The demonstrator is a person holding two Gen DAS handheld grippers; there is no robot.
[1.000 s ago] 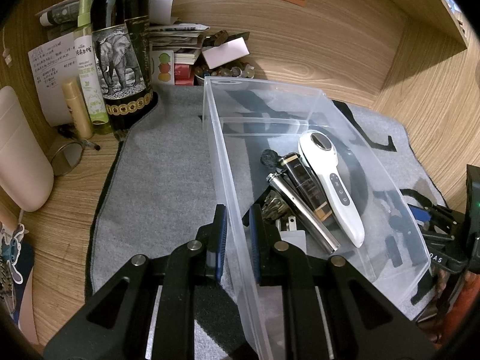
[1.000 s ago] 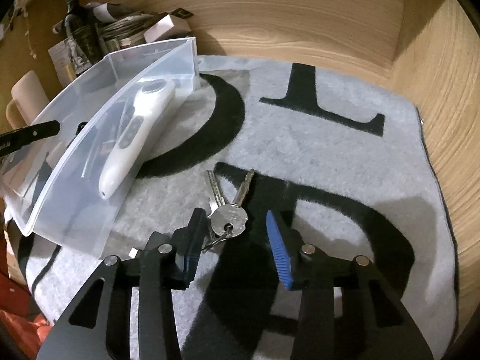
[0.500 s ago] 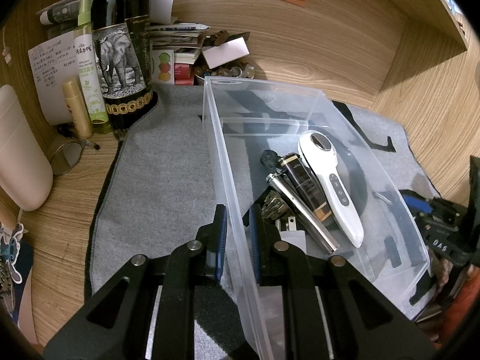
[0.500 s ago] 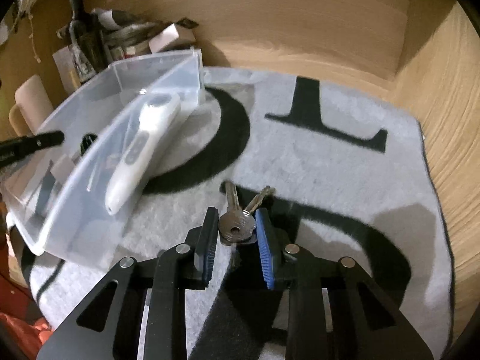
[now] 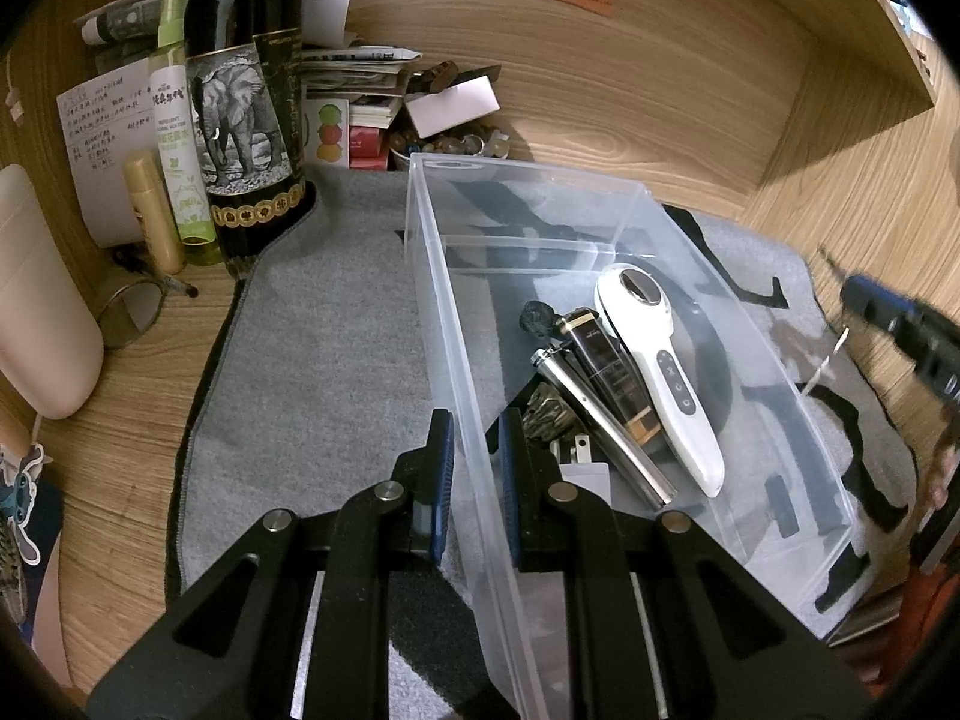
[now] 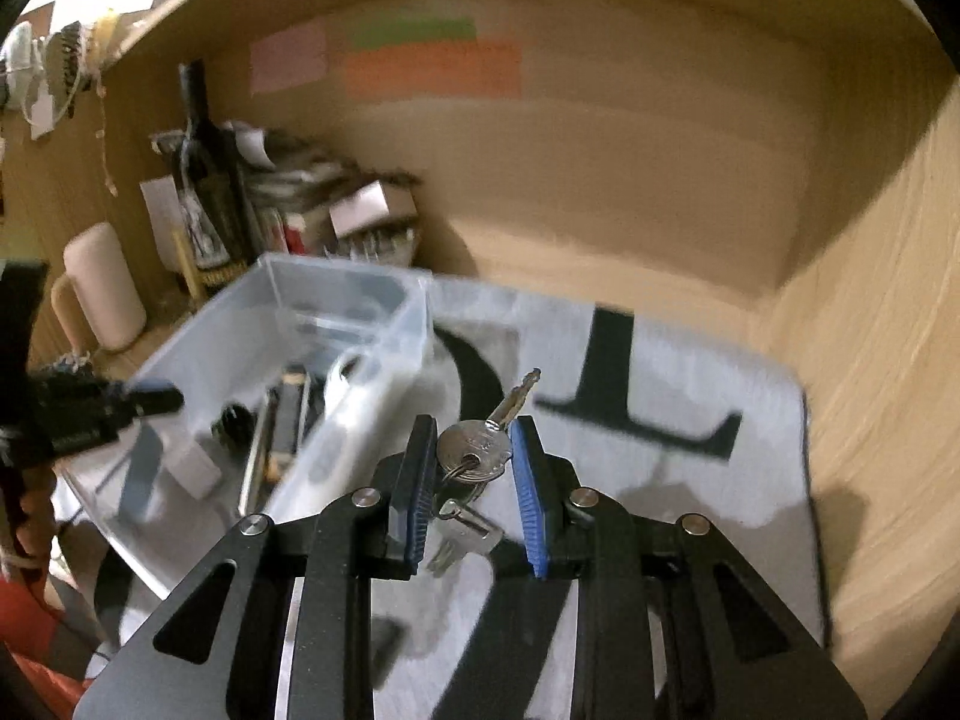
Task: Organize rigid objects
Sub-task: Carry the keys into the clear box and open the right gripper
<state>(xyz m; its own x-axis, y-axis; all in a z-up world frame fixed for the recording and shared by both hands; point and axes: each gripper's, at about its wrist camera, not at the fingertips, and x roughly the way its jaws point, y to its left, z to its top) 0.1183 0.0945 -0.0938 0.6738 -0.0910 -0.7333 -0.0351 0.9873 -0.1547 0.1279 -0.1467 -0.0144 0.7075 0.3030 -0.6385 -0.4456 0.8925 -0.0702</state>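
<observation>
left hand-held gripper (image 5: pixel 474 468): clamped on near long wall of the clear rectangular plastic bin (image 5: pixel 636 195), one pad outside, one inside
right hand-held gripper (image 6: pixel 474 489): blue pads pressed on both sides of the round head of a silver key bunch (image 6: pixel 477 450); the jaws have just been closing on it
key bunch: held clear of the mat, one blade pointing up and away, second key hanging below the ring between the fingers
bin: sits on grey felt mat with black letters (image 5: pixel 324 360), mat lies on wooden worktop (image 5: pixel 108 438)
bin contents: white handheld device with buttons (image 5: pixel 660 360), dark brown and gold tube (image 5: pixel 609 372), silver metal cylinder (image 5: pixel 600 420), small black lump (image 5: pixel 537 318), brassy cluster and white plug near the left pads
bin vs right gripper: bin to left of the keys in right wrist view, picture blurred
worktop back corner: dark wine bottle with elephant label (image 5: pixel 240 114), green spray bottle (image 5: pixel 177 138), gold tube (image 5: pixel 153 207), stacked papers
left edge: beige rounded container (image 5: pixel 36 306)
</observation>
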